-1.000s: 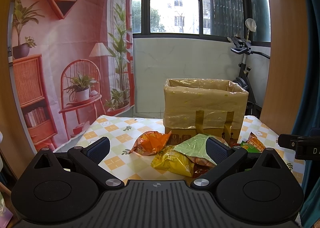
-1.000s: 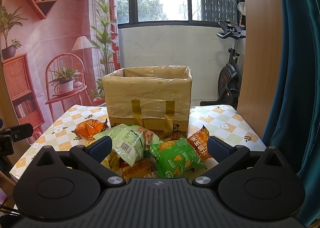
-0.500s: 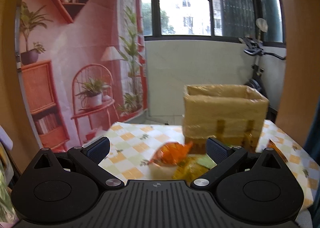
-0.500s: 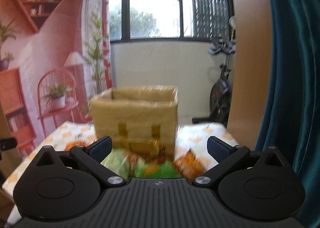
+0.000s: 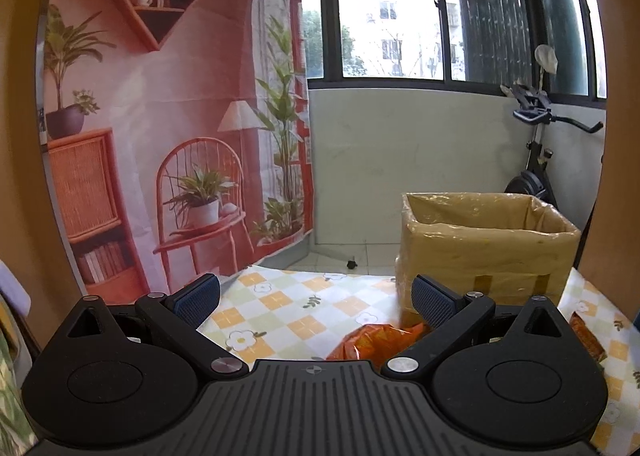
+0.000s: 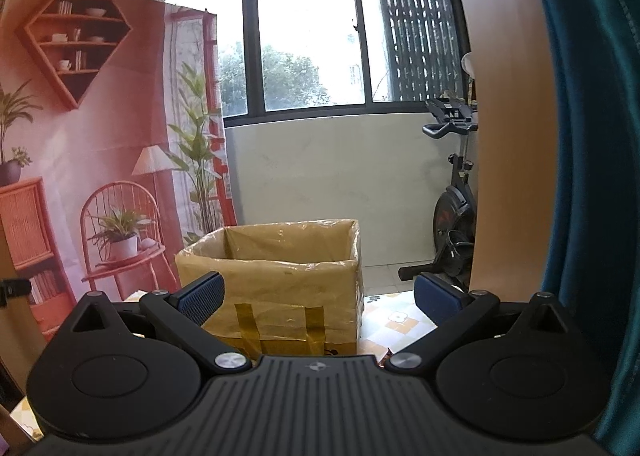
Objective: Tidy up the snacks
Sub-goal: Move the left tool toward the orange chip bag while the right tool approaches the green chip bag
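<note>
Our left gripper [image 5: 316, 300] level, jaws spread wide and holding nothing, our right gripper [image 6: 318, 298] likewise spread, aimed toward twelve o'clock

My left gripper [image 5: 316, 296] is matte black plastic. Each of its two fingers [image 5: 198, 298] carries a dark blue pad with a fine grid texture. Each finger arm joins a round black housing, with a silver screw [image 5: 225, 365] at the joint and a triangular cut-out above. The middle plate has vertical ribs and a small round mark. My right gripper [image 6: 318, 294] has the same black body, blue pads [image 6: 202, 296], silver screws [image 6: 229, 359] and ribbed plate.
</note>
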